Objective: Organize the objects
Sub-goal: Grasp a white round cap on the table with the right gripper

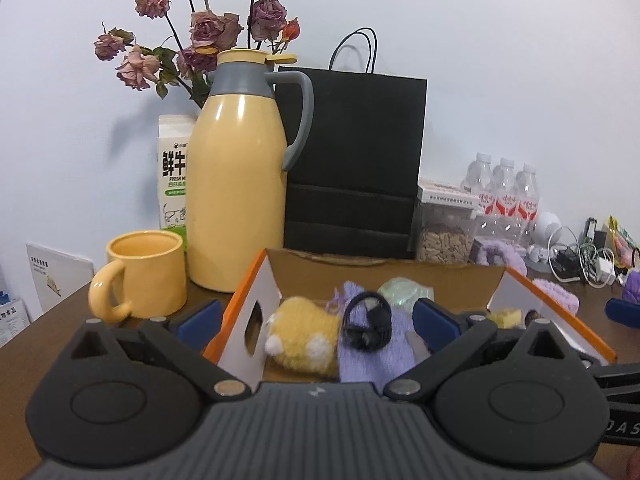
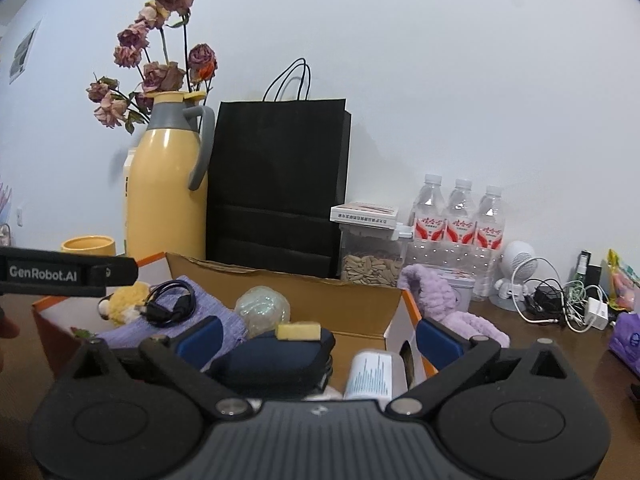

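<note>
The left gripper (image 1: 316,316) hangs released, jaws wide astride the near-left wall of the cardboard box (image 1: 384,270), gripping nothing. To its right, the right gripper (image 2: 318,336) gapes equally over the box's near-right corner, empty. Next, judge a target: purple plush (image 2: 448,308) lies outside, right of the box; approach level, clearing the rim.

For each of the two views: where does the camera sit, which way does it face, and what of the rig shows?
Left wrist: on the left gripper, facing level across the box's left end to the flask; own open jaws, right gripper's edge at right.
Right wrist: on the right gripper, over the box's right end, facing the bag and bottles; own open jaws, left gripper's arm at left.
Shared: box, flask, bag, bottles.
</note>
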